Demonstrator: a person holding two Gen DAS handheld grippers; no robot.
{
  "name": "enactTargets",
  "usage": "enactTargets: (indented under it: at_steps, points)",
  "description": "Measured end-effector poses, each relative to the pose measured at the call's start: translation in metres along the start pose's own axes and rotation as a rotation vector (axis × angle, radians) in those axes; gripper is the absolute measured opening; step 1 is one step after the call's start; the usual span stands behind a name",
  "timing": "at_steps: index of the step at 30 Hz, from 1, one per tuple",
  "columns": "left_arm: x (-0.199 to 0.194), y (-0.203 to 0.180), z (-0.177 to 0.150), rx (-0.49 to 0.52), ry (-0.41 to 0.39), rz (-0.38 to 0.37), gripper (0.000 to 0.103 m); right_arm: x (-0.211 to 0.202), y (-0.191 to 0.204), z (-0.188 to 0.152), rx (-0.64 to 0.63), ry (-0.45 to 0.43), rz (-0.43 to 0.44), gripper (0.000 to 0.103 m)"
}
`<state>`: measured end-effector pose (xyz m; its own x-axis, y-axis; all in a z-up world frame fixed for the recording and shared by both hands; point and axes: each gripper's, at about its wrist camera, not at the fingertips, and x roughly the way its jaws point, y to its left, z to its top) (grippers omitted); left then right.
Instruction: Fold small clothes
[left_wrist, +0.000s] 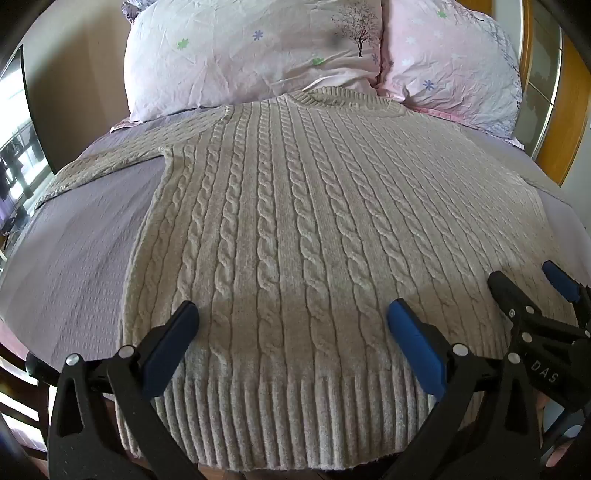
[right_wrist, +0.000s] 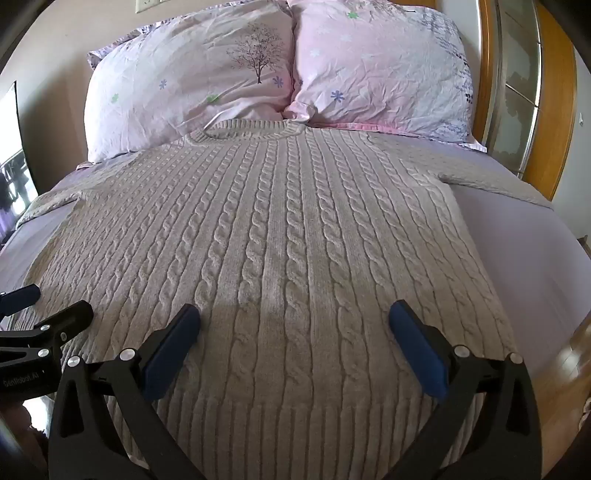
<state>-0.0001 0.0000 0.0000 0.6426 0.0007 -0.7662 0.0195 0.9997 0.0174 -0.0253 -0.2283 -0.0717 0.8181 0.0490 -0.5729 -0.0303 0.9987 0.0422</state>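
Observation:
A beige cable-knit sweater (left_wrist: 295, 229) lies flat on the lavender bed, collar toward the pillows, ribbed hem at the near edge, sleeves spread out to both sides. It also fills the right wrist view (right_wrist: 280, 243). My left gripper (left_wrist: 291, 317) is open and empty, hovering over the left part of the hem. My right gripper (right_wrist: 293, 319) is open and empty over the right part of the hem. The right gripper shows at the right edge of the left wrist view (left_wrist: 524, 284), and the left gripper at the left edge of the right wrist view (right_wrist: 55, 302).
Two pink floral pillows (left_wrist: 251, 55) (right_wrist: 384, 70) lean at the head of the bed. The lavender sheet (left_wrist: 77, 243) shows on both sides of the sweater. A wooden headboard frame (right_wrist: 554, 110) stands at the right. A dark screen (left_wrist: 18, 122) is at the left.

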Motion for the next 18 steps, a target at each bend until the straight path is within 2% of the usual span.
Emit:
enactTargets:
  at_steps: [18]
  points:
    - [-0.0047, 0.0, 0.0002, -0.001, -0.015, 0.0, 0.101, -0.0032, -0.0014, -0.0002, -0.001, -0.014, -0.002, 0.102]
